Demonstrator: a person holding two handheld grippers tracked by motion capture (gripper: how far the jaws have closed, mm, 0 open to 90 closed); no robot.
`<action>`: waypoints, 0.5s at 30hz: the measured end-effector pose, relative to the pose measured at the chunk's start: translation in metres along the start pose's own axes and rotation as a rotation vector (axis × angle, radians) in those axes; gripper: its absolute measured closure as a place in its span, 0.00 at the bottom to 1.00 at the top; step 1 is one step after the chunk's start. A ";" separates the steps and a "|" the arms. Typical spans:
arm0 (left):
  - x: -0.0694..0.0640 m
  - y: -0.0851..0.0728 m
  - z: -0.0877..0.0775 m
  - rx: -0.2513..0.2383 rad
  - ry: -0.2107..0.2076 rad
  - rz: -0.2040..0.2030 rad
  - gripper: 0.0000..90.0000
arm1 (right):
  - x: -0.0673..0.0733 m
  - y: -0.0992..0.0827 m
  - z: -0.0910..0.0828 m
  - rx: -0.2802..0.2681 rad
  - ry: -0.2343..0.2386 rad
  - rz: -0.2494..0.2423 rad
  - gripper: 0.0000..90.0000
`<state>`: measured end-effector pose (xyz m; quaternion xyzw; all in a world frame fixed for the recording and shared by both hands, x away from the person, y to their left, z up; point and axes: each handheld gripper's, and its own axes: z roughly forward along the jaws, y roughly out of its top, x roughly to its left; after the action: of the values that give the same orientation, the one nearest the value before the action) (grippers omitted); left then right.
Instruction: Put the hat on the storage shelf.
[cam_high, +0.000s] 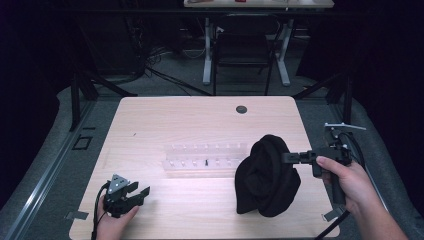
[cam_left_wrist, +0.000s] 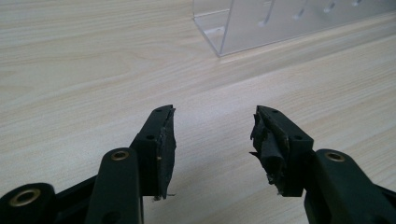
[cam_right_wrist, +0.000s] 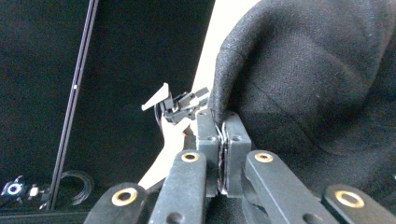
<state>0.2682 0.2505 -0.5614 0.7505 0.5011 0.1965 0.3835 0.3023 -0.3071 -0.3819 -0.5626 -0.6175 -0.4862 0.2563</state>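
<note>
High view: one black garment pinched by right gripper — left gripper fingers wide, one clear rack.

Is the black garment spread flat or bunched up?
Bunched up: the black garment hangs in folds from the right gripper, its lower part heaped on the table.

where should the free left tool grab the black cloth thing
Best guess: the low left edge of the black garment, coming in level from the left across the table. The right tool already pinches its right edge and lifts it, so the bulk hangs bunched with its bottom on the wood. The left tool sits open on that side.
</note>
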 end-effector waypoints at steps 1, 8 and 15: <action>0.000 0.000 0.000 -0.002 -0.002 -0.001 0.53 | 0.001 0.001 -0.001 -0.012 0.000 0.005 0.98; 0.000 0.000 0.001 -0.012 -0.011 -0.001 0.51 | 0.007 0.007 -0.009 -0.054 0.001 0.007 0.98; 0.000 0.000 0.001 -0.017 -0.012 -0.004 0.49 | 0.015 0.012 -0.016 -0.085 0.032 -0.006 0.98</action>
<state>0.2687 0.2505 -0.5623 0.7476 0.4985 0.1953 0.3931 0.3062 -0.3160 -0.3590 -0.5633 -0.5939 -0.5216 0.2407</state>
